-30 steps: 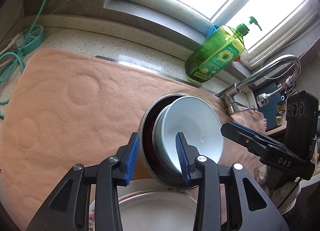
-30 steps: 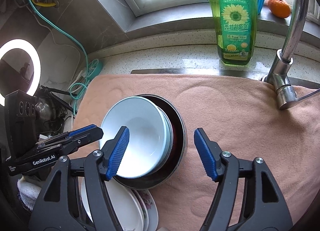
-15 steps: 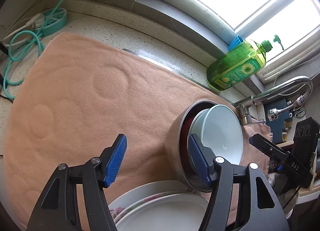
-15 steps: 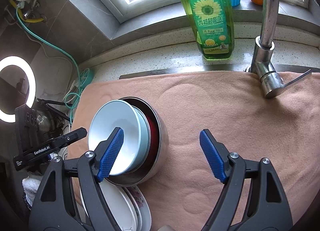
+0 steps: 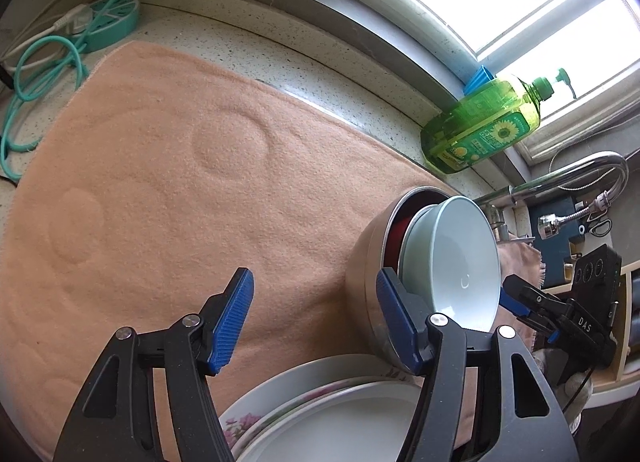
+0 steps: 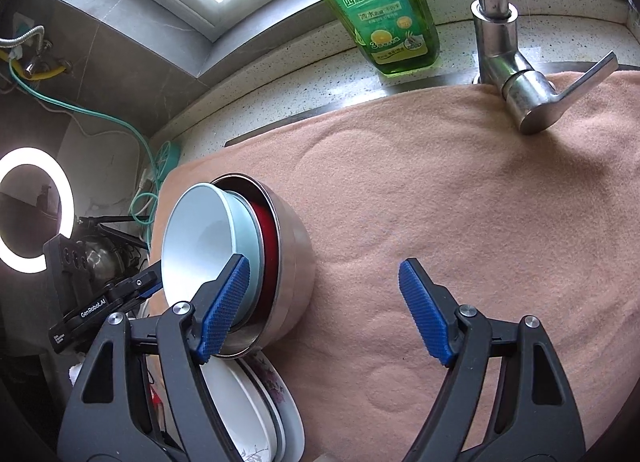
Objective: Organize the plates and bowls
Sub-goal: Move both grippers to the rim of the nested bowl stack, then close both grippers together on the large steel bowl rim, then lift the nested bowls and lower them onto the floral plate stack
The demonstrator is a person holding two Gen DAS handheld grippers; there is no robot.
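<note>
My right gripper (image 6: 324,310) gapes wide over the peach towel (image 6: 460,202), gripping nothing. Left of it sits the steel bowl (image 6: 294,262) — red bowl (image 6: 267,240) and pale blue bowl (image 6: 200,238) nested inside — stacked plates (image 6: 256,414) just below.

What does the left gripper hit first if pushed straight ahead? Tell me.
Probably the bare pink mat: the open left gripper points at it. Its right-hand finger looks close to the steel bowl; depth unclear.
</note>
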